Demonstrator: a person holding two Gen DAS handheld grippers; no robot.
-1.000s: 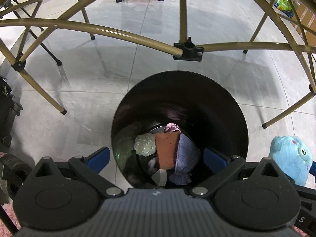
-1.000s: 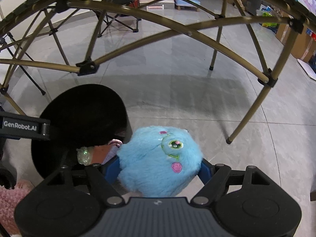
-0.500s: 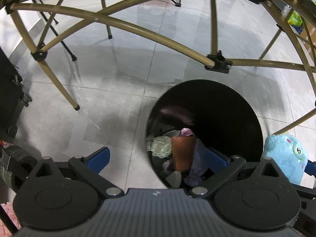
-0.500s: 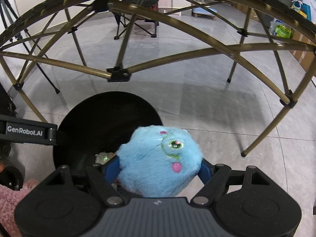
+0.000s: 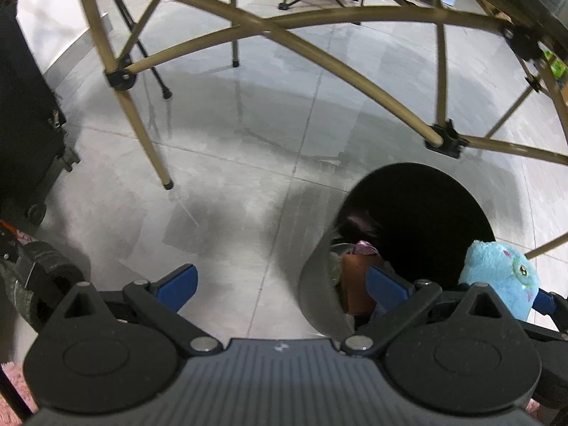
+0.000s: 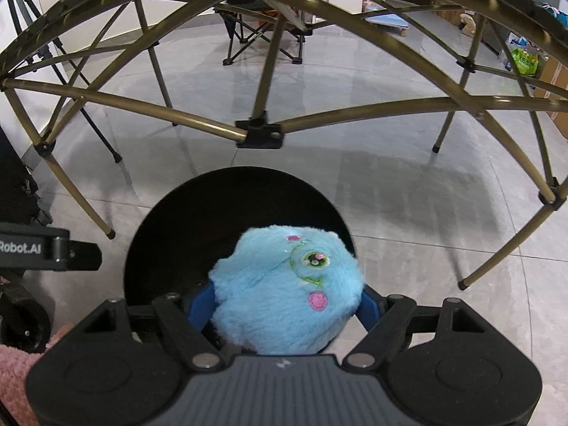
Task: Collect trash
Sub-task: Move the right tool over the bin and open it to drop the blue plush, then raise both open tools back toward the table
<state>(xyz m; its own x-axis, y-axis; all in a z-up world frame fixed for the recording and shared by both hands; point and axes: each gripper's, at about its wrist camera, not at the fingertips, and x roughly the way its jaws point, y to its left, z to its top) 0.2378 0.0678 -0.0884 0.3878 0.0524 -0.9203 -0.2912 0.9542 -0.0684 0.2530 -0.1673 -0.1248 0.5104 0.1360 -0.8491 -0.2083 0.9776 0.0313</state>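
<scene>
Right gripper [image 6: 287,305]: fingers clenched on the blue plush [image 6: 289,291], lower centre of the right wrist view; blue pads press its two sides.
Plush: round, fluffy, with a green eye and pink spots; it hangs over the open mouth of the bin [image 6: 198,220]. In the left wrist view it shows at the lower right edge [image 5: 500,273], over the bin's right rim.
Left gripper [image 5: 280,284]: fingers spread wide and holding nothing, over bare floor [image 5: 220,184] at lower centre; its right finger overlaps the bin's left rim.
Bin: black, round, standing on the grey tiled floor; lower right of the left wrist view [image 5: 426,209].
Bin contents: a brown piece [image 5: 355,273], a pale green crumple and a purple scrap, seen at the bottom.
Frame [image 6: 259,131]: gold tubes with black joints, arching above the bin.
</scene>
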